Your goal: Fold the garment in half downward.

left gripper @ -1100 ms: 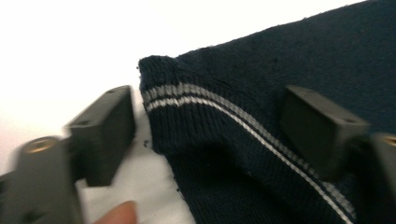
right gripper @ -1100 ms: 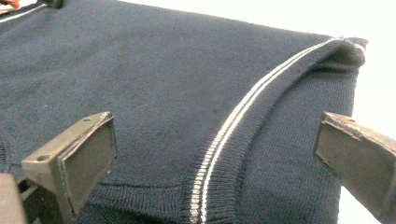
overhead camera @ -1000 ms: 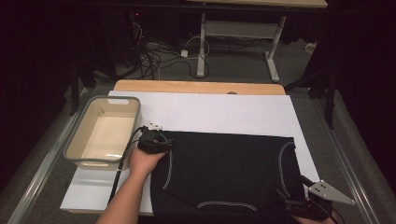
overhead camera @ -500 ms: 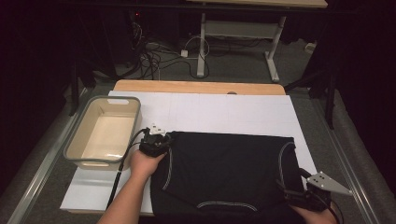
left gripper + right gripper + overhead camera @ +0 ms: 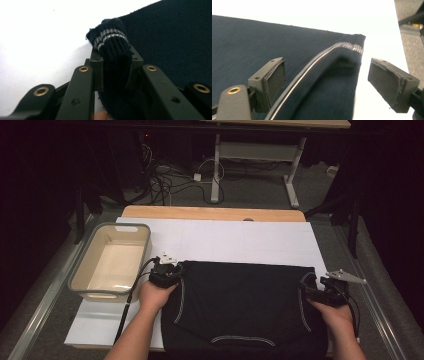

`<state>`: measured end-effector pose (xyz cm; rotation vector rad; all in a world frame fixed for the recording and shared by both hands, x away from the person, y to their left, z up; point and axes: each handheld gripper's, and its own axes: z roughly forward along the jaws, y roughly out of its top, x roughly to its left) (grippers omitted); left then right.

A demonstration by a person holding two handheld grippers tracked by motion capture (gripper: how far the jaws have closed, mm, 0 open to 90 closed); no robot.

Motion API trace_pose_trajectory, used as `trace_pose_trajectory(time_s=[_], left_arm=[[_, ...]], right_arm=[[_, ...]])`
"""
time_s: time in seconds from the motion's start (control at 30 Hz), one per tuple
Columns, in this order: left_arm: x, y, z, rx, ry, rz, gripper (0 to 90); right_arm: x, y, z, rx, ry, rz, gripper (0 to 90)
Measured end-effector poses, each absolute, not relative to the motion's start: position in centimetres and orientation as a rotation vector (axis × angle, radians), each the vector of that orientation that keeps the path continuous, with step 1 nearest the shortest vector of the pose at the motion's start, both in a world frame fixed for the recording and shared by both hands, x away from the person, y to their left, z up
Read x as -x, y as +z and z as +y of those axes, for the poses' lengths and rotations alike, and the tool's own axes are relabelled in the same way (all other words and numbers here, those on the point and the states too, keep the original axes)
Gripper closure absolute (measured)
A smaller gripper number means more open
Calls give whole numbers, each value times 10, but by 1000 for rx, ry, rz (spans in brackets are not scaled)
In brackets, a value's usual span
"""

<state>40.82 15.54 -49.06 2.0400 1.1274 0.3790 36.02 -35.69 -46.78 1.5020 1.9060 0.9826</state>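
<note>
High view from above a counter covered in white: a dark navy knitted sweater lies spread flat across the near half, its far edge running straight from left to right. A person's two forearms come in from the bottom, one hand at each far corner of the garment. To the left, apart from the sweater, sits a cream tub with a grey rim.

Left gripper view: the left claw is pressed together on a bunched fold of the sweater's corner, a ribbed band with two pale stripes poking up above the jaws. Right gripper view: the right claw is spread wide, one pad on either side of the sweater's other far corner, where a thin pale seam line curves along the cloth; it pinches nothing.

The sweater looks soft, light and floppy, so it will likely sag and fold wherever it is not held, though the knit should give the pads plenty of grip. The thicker ribbed corners seem the best places to take hold; the right claw would probably do well to close on the corner lying between its pads, matching the left
</note>
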Motion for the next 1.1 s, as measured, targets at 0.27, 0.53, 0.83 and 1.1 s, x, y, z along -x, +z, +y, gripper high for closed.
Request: trace_pose_trajectory(time_s=[0.27,0.53,0.83,1.1], left_arm=[[-408,-491,155,-2040,380,1128,703],[-408,-491,154,-2045,394,1124,703],[-408,-491,154,-2047,396,1124,703],[-407,-490,153,-2057,413,1117,706]], right_arm=[[-396,-475,-361,-1633,877,1936,149],[-392,-475,-358,-1569,932,1981,406],[-391,-476,-359,-1527,1039,2054,690],[-389,-477,-357,-1485,1049,2077,755]])
